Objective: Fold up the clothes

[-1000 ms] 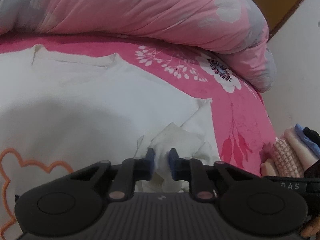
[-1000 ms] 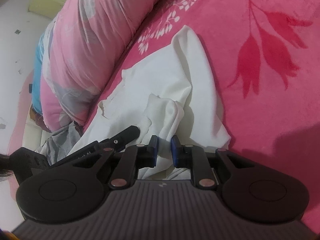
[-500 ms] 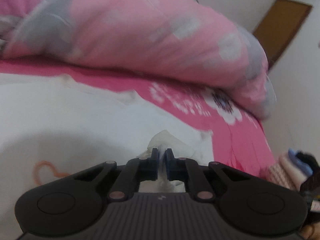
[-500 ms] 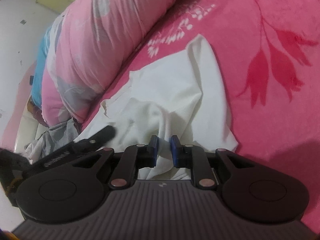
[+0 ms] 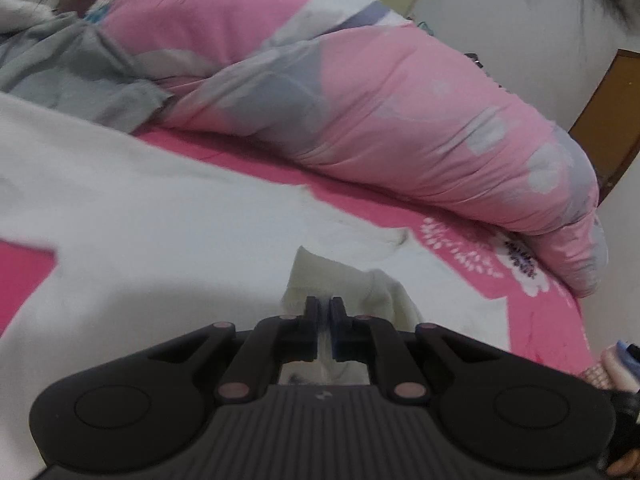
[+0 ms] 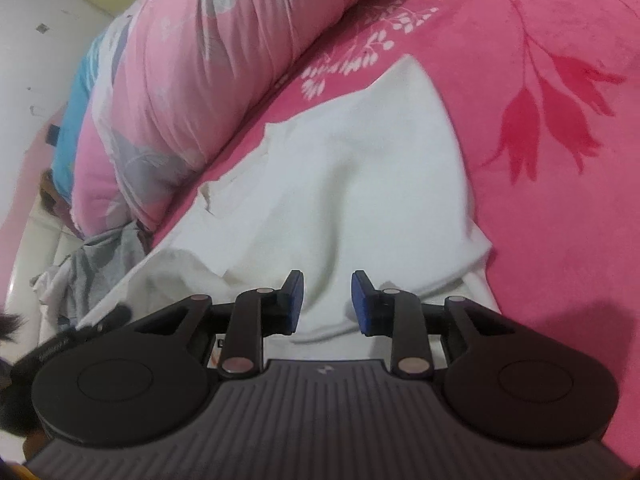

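Two grippers work over a white shirt (image 5: 160, 240) spread on a pink bedsheet (image 6: 560, 200). From the left wrist view, the left gripper (image 5: 324, 308) sits at six o'clock, its fingers clenched on a bunched fold of the shirt. A rolled pink quilt (image 5: 400, 120) lies beyond, from ten to three o'clock. From the right wrist view, the right gripper (image 6: 327, 298) is released, fingers spread apart above the shirt, with the quilt at eleven o'clock.

left gripper (image 5: 324, 307), jaws pinching white garment (image 5: 160, 240) fold
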A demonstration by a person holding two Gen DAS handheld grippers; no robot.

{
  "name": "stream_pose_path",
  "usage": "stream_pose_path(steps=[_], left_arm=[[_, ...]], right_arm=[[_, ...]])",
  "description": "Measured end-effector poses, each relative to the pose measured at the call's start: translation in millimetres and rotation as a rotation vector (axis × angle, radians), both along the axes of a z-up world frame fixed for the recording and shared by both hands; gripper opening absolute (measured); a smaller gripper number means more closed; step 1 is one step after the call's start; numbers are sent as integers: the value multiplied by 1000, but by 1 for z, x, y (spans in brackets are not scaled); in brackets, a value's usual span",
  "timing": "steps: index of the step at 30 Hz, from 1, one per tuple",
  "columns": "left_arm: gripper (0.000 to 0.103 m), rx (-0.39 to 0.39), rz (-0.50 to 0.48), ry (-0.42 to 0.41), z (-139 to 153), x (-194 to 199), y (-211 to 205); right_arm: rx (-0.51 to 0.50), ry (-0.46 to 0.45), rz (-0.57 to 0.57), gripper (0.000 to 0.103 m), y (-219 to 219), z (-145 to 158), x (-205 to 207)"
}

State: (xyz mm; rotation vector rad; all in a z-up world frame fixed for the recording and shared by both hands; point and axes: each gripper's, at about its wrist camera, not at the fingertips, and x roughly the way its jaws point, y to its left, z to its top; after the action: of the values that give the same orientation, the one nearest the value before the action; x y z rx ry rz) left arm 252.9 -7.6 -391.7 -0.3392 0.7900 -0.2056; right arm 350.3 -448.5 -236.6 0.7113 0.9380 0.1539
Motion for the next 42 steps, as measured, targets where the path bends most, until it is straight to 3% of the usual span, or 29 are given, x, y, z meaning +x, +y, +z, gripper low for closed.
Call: stream_pose_path(steps=[6, 11, 18, 21, 26, 29, 30, 31, 35, 38, 42], left_arm=[[6, 69, -81, 25, -21, -5, 14], [23, 78, -117, 58, -29, -6, 22], [35, 78, -142, 102, -36, -9, 30], [35, 55, -142, 123, -40, -11, 35], [35, 17, -141, 158, -48, -14, 43], [35, -5, -141, 179, -52, -16, 48], [35, -13, -141, 186, -54, -17, 50], [35, -24, -139, 194, -55, -17, 52], [36, -150, -87, 258, -60, -18, 73], [38, -275, -31, 297, -63, -22, 95], [45, -343, -12, 316, -62, -30, 115]], right_arm=[[-92, -18, 60, 26, 24, 8, -2], [-251, -130, 317, 31, 80, 29, 13], [-420, -245, 603, 44, 160, 43, 56], [-463, -236, 676, 48, 186, 30, 79], [-464, -151, 665, 48, 204, 0, 110], [-429, -107, 648, 39, 204, -8, 115], [-415, -101, 646, 21, 203, -8, 114], [-401, -96, 645, 10, 203, -8, 113], [-345, -170, 657, 8, 202, 15, 90], [-343, -249, 753, 10, 212, 37, 54], [-490, -333, 979, 12, 238, 33, -1]])
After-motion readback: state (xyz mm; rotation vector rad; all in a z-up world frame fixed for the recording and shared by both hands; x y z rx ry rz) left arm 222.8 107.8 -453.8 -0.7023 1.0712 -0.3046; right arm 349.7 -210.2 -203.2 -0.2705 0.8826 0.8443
